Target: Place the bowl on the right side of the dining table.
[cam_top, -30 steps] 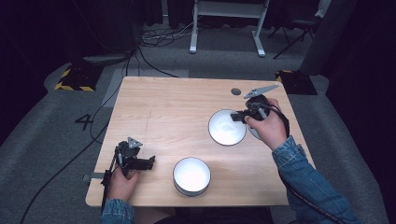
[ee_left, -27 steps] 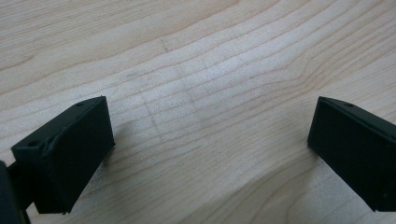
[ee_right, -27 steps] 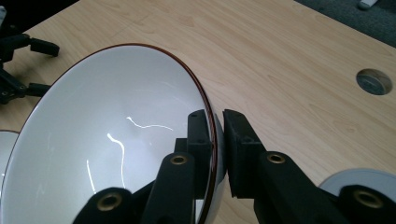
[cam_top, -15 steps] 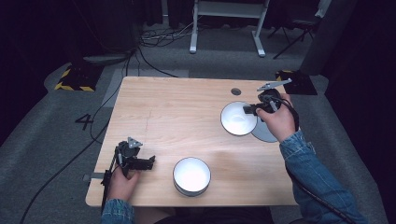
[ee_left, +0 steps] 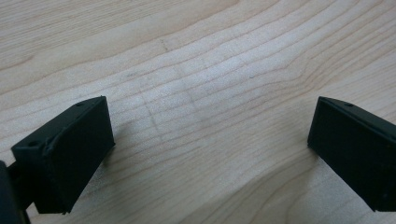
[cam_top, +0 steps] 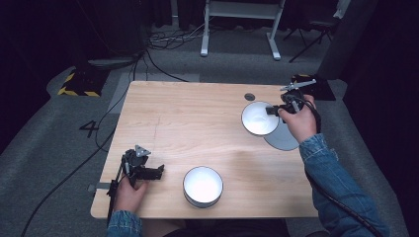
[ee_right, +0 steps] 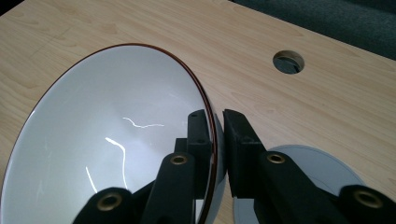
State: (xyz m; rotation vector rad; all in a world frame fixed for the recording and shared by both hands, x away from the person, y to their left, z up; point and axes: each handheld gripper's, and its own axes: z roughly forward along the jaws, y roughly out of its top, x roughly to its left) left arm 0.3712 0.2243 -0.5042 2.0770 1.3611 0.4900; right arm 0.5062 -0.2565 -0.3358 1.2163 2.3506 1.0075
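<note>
- Since the earlier frames the right gripper (cam_top: 271, 110) has carried its white bowl (cam_top: 259, 118) toward the far right of the table (cam_top: 197, 118); more of the grey plate (cam_top: 284, 140) is now uncovered beneath it.
- Right gripper: jaws pinched narrow on the bowl's rim, one pad inside the wall, one outside, as seen in the right gripper view (ee_right: 218, 135).
- Held bowl (ee_right: 112, 144): white inside with a thin dark-red rim, tilted, lifted clear of the table, overlapping the far-left edge of the grey plate (ee_right: 322, 172).
- Round hole (cam_top: 249, 96) in the tabletop lies just beyond the held bowl.
- Left gripper (cam_top: 157, 172): unchanged from the earlier frames, resting at the near left of the table, jaws spread wide with bare wood between them (ee_left: 210, 154).
- Second white bowl (cam_top: 202, 185): upright near the near edge, just right of the left gripper, not touched and in the same spot as before.
</note>
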